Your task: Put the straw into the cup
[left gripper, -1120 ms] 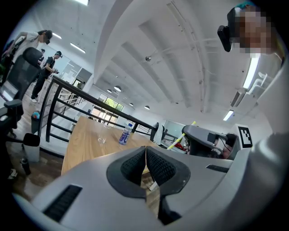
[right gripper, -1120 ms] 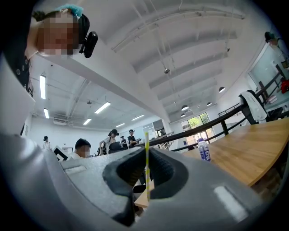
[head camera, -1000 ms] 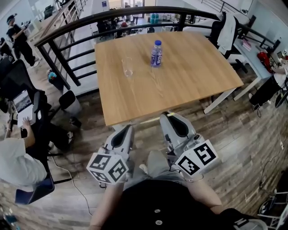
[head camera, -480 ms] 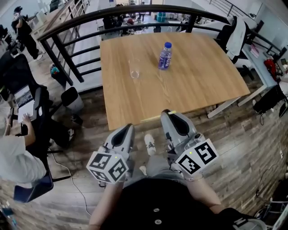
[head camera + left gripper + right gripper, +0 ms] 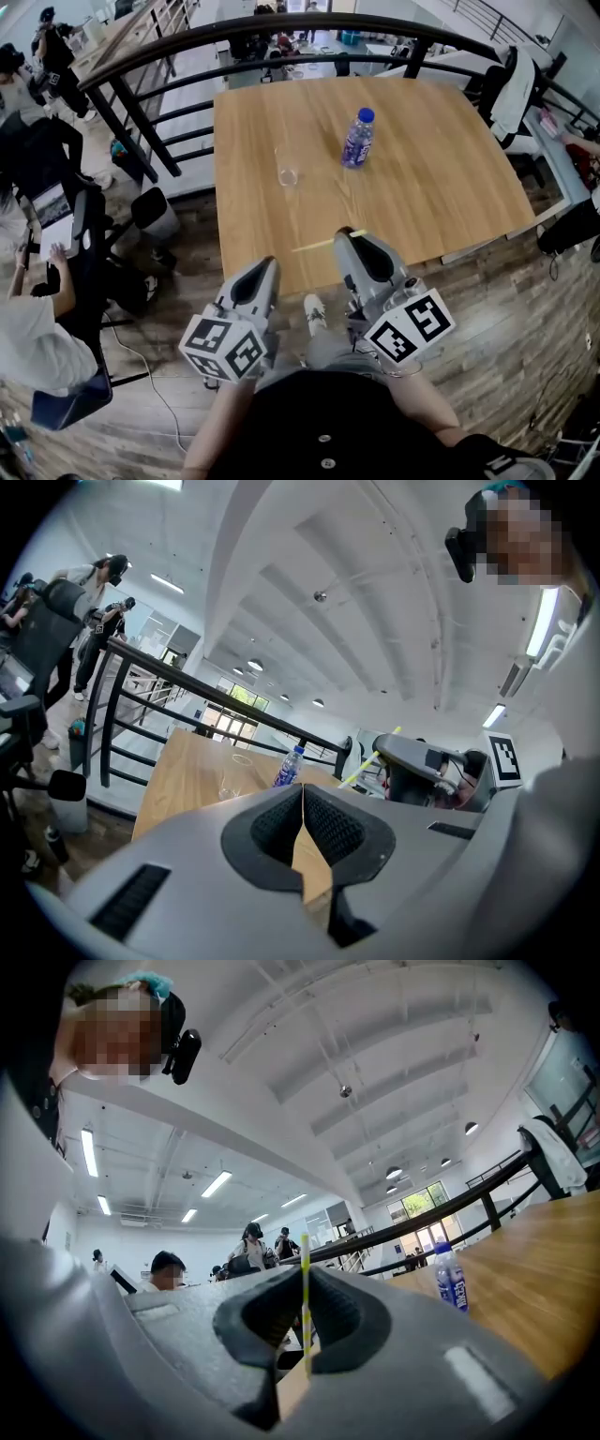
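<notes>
A clear cup (image 5: 287, 169) stands on the wooden table (image 5: 422, 197), left of a blue-labelled water bottle (image 5: 357, 138). My right gripper (image 5: 347, 232) is over the table's near edge, shut on a thin yellow straw (image 5: 314, 246) that sticks out sideways to the left. In the right gripper view the straw (image 5: 305, 1279) runs upright between the pads, with the bottle (image 5: 451, 1279) far off to the right. My left gripper (image 5: 267, 265) is short of the table edge, shut and holding nothing. In the left gripper view, the cup (image 5: 228, 782) and the bottle (image 5: 289, 766) lie ahead.
A black railing (image 5: 159, 56) runs behind and to the left of the table. People sit and stand at desks on the left (image 5: 37, 337). A chair with a white jacket (image 5: 514, 80) is at the back right. My shoe (image 5: 314, 314) shows on the wood floor below.
Both grippers have come forward to the table. The table, cup and bottle sit nearer in the head view, and the right gripper's tip now overlaps the near edge.
</notes>
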A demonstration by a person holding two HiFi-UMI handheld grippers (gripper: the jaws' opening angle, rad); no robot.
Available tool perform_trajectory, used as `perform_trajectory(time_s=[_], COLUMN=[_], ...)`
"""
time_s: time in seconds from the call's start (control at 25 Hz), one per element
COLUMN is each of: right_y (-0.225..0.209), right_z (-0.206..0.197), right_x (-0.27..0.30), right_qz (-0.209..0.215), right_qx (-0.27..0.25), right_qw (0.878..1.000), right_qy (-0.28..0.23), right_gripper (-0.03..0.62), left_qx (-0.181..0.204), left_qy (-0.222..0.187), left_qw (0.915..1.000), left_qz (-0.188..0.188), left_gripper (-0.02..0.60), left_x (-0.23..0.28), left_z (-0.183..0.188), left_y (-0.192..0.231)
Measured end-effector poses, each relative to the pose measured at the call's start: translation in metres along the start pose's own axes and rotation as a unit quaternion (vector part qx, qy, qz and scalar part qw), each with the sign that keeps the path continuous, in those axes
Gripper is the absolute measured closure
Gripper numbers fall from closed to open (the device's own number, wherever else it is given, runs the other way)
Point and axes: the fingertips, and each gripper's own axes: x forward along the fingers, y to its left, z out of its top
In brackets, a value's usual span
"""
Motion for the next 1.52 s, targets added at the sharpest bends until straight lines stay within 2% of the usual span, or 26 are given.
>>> perform_trajectory(time_s=[0.28,0.52,0.88,1.24,1.52], right_y=[-0.057,-0.093,-0.131,-0.146,-0.158], right_z=[0.022,0.026,0.020,0.025,0.019], right_x=[0.054,0.105,0.153,0.171,0.181], right_qz=[0.024,0.061,0.104,0.122,0.119], right_qx=[0.001,-0.004,0.009,0.019,0.022], right_qw=[1.000,0.998,0.993,0.991,0.991], right_qy=[0.005,0.025,0.045,0.048,0.056], right_gripper=[0.580,0.580,0.580,0.580,0.580], left_qx=[-0.010,-0.021,-0.039,-0.037,-0.036], left_qy=[-0.011,-0.030,-0.042,-0.042,-0.034], left_qw=[0.9995,0.9978,0.9937,0.9933,0.9934], left_qz=[0.027,0.054,0.096,0.101,0.103], left_gripper=[0.561,0.561,0.561,0.561,0.561], left_x=[0.066,0.112,0.156,0.180,0.188], left_z=[0.030,0.052,0.061,0.071,0.071], left_y=[0.023,0.046,0.077,0.085,0.089])
